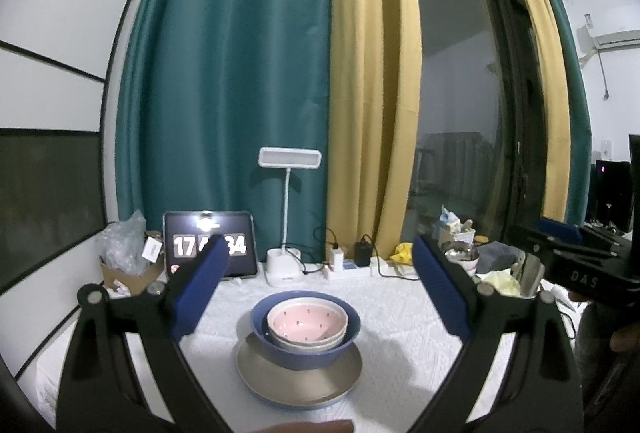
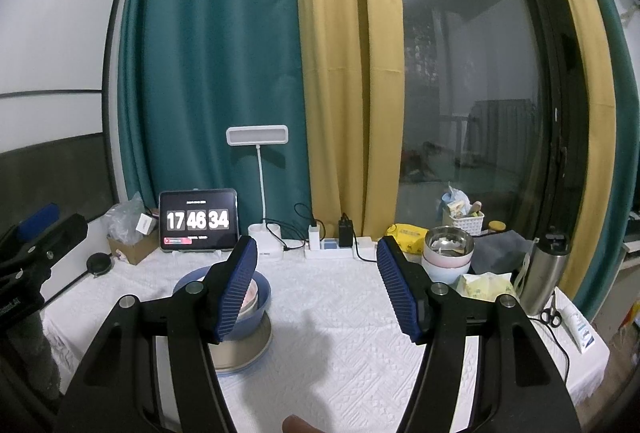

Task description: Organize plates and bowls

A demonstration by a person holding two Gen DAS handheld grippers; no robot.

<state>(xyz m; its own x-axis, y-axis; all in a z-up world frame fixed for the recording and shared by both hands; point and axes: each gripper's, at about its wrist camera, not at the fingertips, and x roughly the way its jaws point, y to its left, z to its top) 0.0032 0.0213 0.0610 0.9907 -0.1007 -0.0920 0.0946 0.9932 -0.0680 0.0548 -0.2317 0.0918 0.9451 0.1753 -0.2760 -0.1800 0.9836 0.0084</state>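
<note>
Nested to save room: pink bowl [image 1: 306, 325] in blue bowl [image 1: 305, 333] on plate [image 1: 300, 379], apparently two stacked — table [image 1: 400, 353] centre. Left claw [image 1: 320, 293] spread, empty; right claw [image 2: 316, 289], stack at nine o'clock, likewise.

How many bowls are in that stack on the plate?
3, possibly more hidden. The blue bowl sits on the plate; a white bowl nests inside it; the pink dotted bowl nests on top.

open right gripper [image 2: 316, 287], stacked bowls [image 2: 256, 297], tablecloth [image 2: 340, 333]
</note>
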